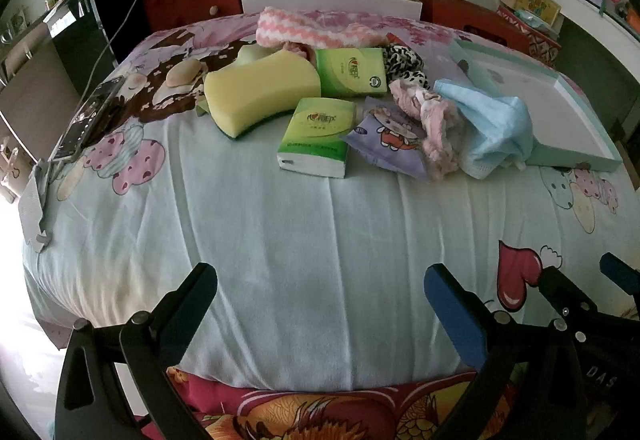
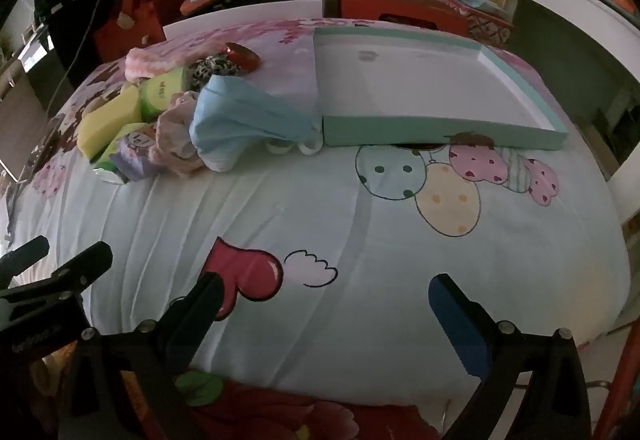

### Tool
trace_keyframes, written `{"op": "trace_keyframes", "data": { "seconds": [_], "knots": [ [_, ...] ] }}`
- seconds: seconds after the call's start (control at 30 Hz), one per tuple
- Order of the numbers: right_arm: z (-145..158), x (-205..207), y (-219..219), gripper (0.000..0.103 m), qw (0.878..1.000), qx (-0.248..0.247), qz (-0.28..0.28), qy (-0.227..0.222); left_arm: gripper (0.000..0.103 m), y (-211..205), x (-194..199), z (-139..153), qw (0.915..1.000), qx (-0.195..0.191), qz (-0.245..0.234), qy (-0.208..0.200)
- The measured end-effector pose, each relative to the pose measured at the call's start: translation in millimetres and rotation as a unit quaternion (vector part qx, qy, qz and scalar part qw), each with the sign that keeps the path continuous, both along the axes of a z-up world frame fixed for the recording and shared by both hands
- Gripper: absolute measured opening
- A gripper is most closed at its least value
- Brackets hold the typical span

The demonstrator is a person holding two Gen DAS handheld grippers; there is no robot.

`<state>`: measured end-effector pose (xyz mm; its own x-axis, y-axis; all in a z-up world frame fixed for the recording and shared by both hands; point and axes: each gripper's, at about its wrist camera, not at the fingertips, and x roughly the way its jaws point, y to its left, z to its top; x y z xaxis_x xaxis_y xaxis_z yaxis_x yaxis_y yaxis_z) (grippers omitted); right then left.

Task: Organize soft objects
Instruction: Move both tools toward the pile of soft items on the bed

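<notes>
Hovering above the near part of the bed (image 1: 304, 260), the left gripper (image 1: 320, 292) has its jaws spread as wide as they go, nothing between them and nothing touched; the right gripper (image 2: 326, 300) hangs just beside it to the right, jaws likewise spread wide and empty; both tilt steeply down toward the printed bedsheet.

Ahead, toward the far half of the bed, lies the pile of soft things; a yellow sponge (image 1: 262, 94) lies with its long side running left to right, slightly tilted; one green tissue pack (image 1: 316, 138) lies flat in front of it, its long axis pointing toward the grippers, and a second green tissue pack (image 1: 352, 72) sits behind; a purple cartoon-print pack (image 1: 390, 138) touches a crumpled pink cloth (image 1: 430, 120); a blue face mask (image 1: 496, 124) drapes over the near left corner of the shallow mint tray (image 2: 440, 128); a pink and white towel (image 1: 320, 28) lies across the far side, left to right; a leopard-print cloth (image 1: 404, 60) sits behind the packs.

Inside, the tray shows bare white floor; its long side runs left to right along the far right of the bed; between grippers and pile the sheet lies open and wrinkled; a phone (image 1: 90, 116) lies near the left edge.
</notes>
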<state>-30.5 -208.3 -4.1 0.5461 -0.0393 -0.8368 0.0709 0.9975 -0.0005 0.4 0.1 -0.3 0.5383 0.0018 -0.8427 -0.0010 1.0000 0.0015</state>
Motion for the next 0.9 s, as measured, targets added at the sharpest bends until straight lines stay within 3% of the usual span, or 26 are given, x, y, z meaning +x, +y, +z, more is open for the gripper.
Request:
{"op": "trace_keyframes", "data": {
  "seconds": [0.33, 0.37, 0.47, 0.7, 0.9],
  "knots": [
    [5.6, 4.6, -1.7, 0.103, 0.999, -0.002, -0.036, -0.023, 0.103, -0.7, 1.7, -6.2, 0.9999, 0.013, 0.001, 0.001],
    [6.1, 2.6, -1.1, 0.103, 0.999, -0.023, -0.038, -0.026, 0.103, -0.9, 1.5, -6.8, 0.9999, 0.015, 0.001, 0.001],
    [6.1, 3.7, -3.1, 0.103, 0.999, -0.012, -0.047, -0.02, 0.103, -1.3, -0.3, -4.6, 0.9991, 0.043, 0.002, 0.003],
    [6.7, -1.4, -6.5, 0.103, 0.998, -0.016, -0.058, -0.028, 0.103, 4.4, -0.2, -5.2, 0.9998, -0.001, 0.019, -0.001],
    [7.1, -2.1, -9.4, 0.103, 0.998, -0.009, -0.062, -0.031, 0.103, 3.4, 2.0, -6.4, 0.9993, 0.006, 0.025, 0.026]
  ]
}}
